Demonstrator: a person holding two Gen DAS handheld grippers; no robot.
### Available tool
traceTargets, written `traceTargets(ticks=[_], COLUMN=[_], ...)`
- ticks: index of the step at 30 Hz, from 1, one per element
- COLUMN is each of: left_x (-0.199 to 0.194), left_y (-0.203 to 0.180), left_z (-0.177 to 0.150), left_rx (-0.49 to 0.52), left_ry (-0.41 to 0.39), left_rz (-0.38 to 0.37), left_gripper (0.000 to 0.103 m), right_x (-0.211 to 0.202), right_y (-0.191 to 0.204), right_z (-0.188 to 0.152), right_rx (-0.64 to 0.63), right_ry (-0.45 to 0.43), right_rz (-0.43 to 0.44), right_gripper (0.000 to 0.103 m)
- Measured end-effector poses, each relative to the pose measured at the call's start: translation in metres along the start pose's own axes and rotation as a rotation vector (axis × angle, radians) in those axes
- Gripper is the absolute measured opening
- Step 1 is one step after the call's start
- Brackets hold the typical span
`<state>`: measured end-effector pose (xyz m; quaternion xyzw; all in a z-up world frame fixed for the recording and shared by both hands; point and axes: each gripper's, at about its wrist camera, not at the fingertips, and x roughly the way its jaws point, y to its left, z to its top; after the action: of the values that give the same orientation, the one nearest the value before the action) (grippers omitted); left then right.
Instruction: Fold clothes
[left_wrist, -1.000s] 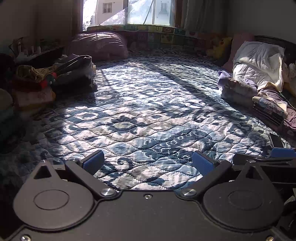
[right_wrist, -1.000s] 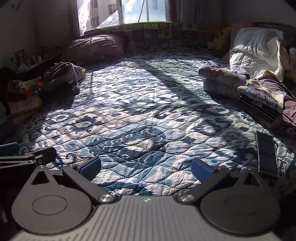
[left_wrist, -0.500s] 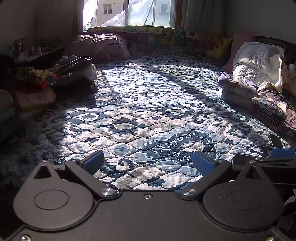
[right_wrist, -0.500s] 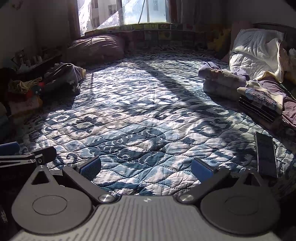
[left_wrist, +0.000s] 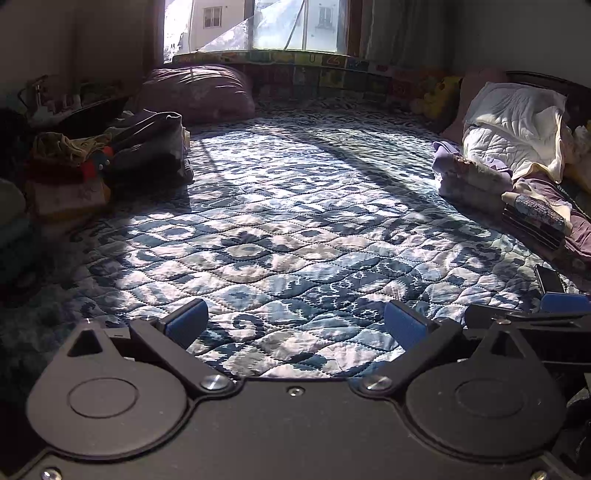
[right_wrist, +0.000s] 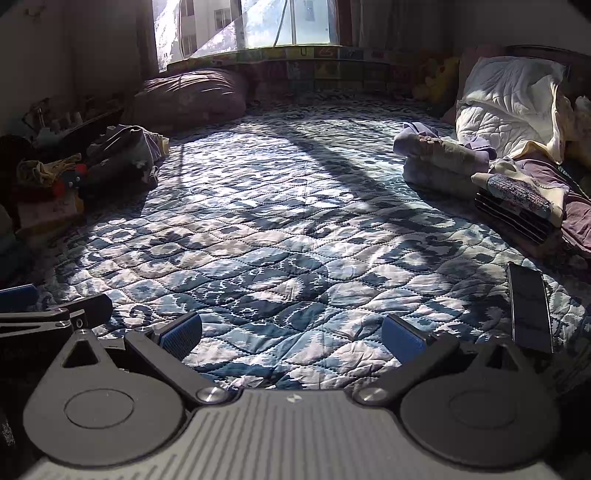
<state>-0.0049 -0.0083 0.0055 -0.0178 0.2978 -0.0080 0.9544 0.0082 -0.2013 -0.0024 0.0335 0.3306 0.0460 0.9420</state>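
Observation:
My left gripper hovers low over the blue patterned quilt, open, nothing between its blue pads. My right gripper is open too, just to its right over the same quilt. A heap of unfolded clothes lies at the left edge of the bed, and shows in the right wrist view as well. Folded clothes are stacked at the right, with a striped folded stack nearer. Neither gripper touches any garment.
A dark phone lies on the quilt right of my right gripper. A white quilted blanket and pillows lie at the far right. A purple cushion sits under the window. Clutter and boxes line the left side.
Both views have shifted only slightly; the left view has drifted a little so the left clothes heap sits a bit further right. The jaws stay wide apart.

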Motion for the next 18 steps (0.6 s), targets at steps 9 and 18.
traceTargets(ticks=[9, 18], left_x=[-0.005, -0.020], left_y=[0.035, 0.124], left_z=[0.005, 0.013], left_rx=[-0.037, -0.168], left_ry=[-0.034, -0.097], left_rz=[0.056, 0.231], left_gripper=[0.102, 0.102], right_x=[0.003, 0.021], right_y=[0.005, 0.053], right_z=[0.003, 0.015], right_rx=[0.009, -0.116], right_ry=[-0.035, -0.125], right_rz=[0.126, 0.290], right_gripper=[0.103, 0.103])
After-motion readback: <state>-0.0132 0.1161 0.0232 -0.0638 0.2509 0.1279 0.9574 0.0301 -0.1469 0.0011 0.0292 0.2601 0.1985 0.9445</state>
